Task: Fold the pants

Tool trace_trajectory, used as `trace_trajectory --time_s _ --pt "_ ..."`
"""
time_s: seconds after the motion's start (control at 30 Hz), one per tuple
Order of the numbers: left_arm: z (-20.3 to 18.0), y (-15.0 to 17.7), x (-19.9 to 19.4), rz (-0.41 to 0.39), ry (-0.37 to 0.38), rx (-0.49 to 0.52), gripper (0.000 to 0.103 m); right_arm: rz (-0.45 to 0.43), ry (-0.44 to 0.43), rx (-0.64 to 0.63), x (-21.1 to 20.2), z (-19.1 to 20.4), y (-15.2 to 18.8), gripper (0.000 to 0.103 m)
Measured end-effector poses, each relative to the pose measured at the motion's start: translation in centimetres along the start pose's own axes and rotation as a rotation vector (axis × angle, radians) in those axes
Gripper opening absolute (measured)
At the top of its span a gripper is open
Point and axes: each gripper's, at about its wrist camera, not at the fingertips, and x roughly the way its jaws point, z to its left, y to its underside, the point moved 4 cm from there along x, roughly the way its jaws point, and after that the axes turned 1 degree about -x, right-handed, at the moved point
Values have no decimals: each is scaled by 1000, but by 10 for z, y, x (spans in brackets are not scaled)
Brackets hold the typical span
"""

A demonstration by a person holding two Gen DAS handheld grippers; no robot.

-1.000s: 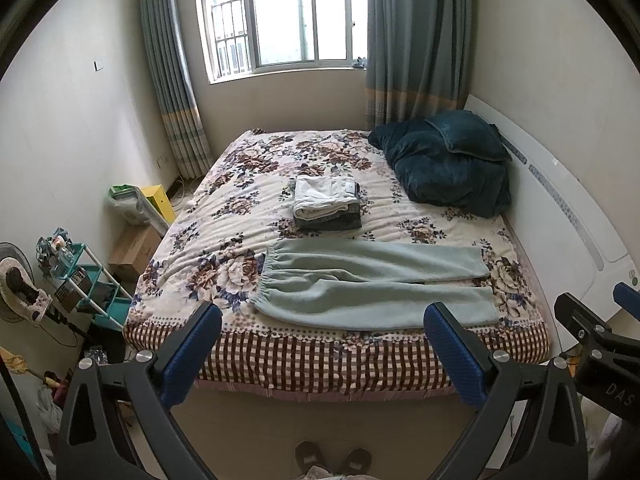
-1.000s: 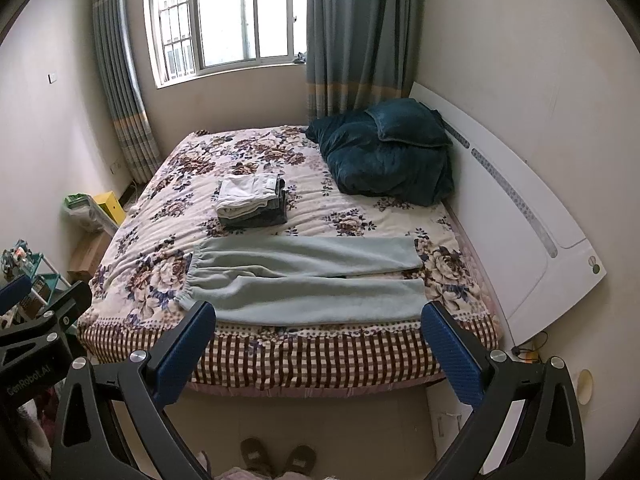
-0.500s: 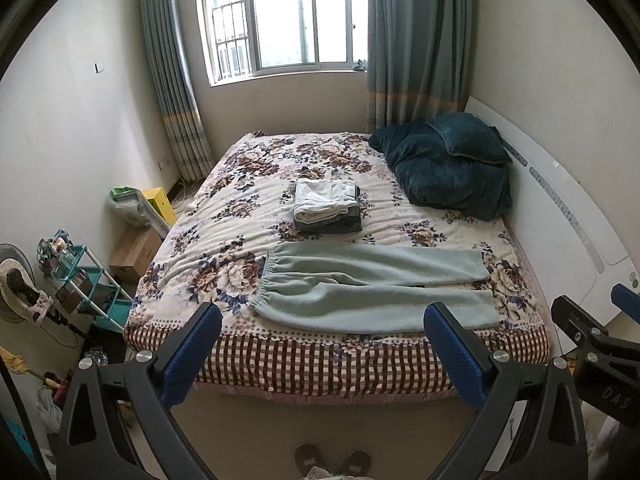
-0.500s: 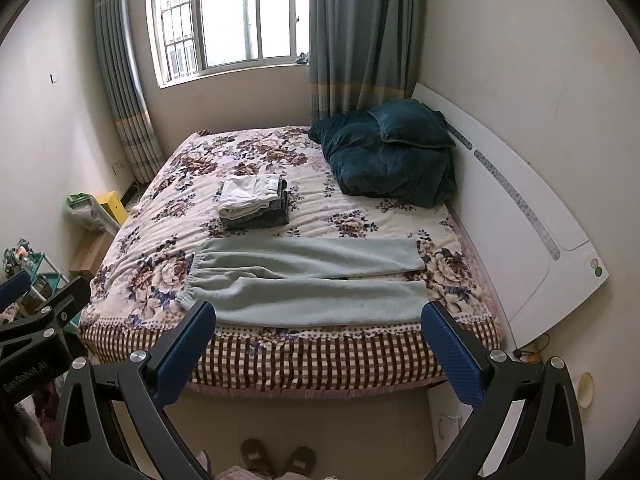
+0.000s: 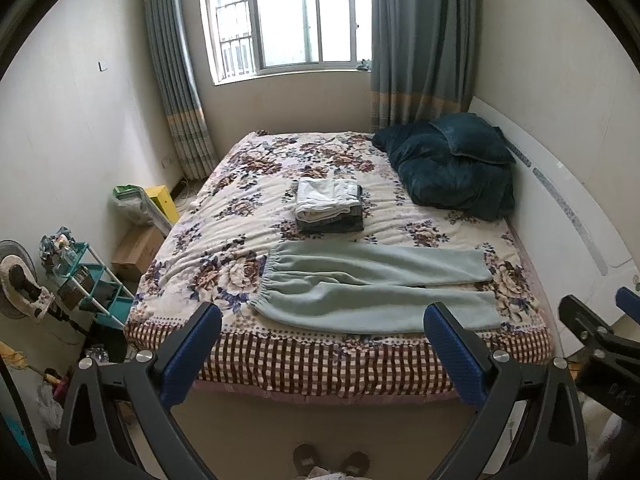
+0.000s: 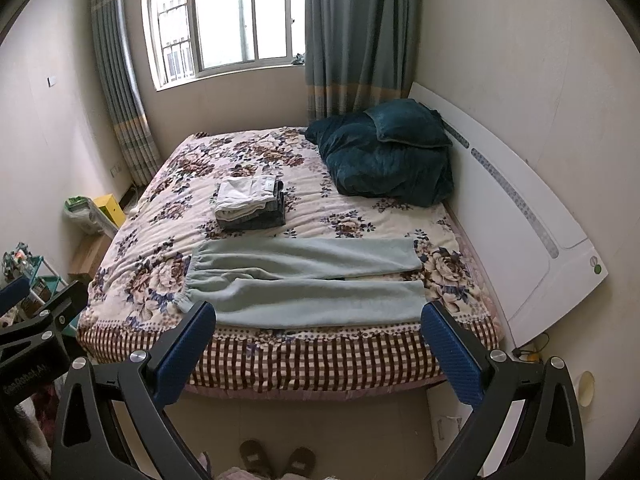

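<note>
Pale green pants lie flat across the near part of the floral bed, waistband to the left, both legs running right. They also show in the right wrist view. My left gripper is open and empty, held above the floor short of the bed's near edge. My right gripper is likewise open and empty, short of the bed. Neither touches the pants.
A stack of folded clothes sits mid-bed behind the pants. A dark teal quilt and pillow are heaped at the far right by the white headboard. A teal rack, boxes and bags stand left of the bed. Slippers lie on the floor below.
Both grippers have drifted slightly toward the bed, and the view has tilted down a little. Nothing on the bed has moved.
</note>
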Motion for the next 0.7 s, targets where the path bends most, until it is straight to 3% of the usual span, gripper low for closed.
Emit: trace_trajectory --time_s 0.2,0.37,0.53,0.7 --pt "-7 1 31 -8 -71 -24 103 7 -1 46 36 -15 0 103" --pt "-13 -3 75 38 -85 -23 103 42 23 88 91 -26 -6 103" --pt "-23 -16 142 90 -93 11 103 81 79 117 163 -35 -18 103" --pt "-27 -40 234 152 -85 36 103 132 127 143 255 -34 -39 103"
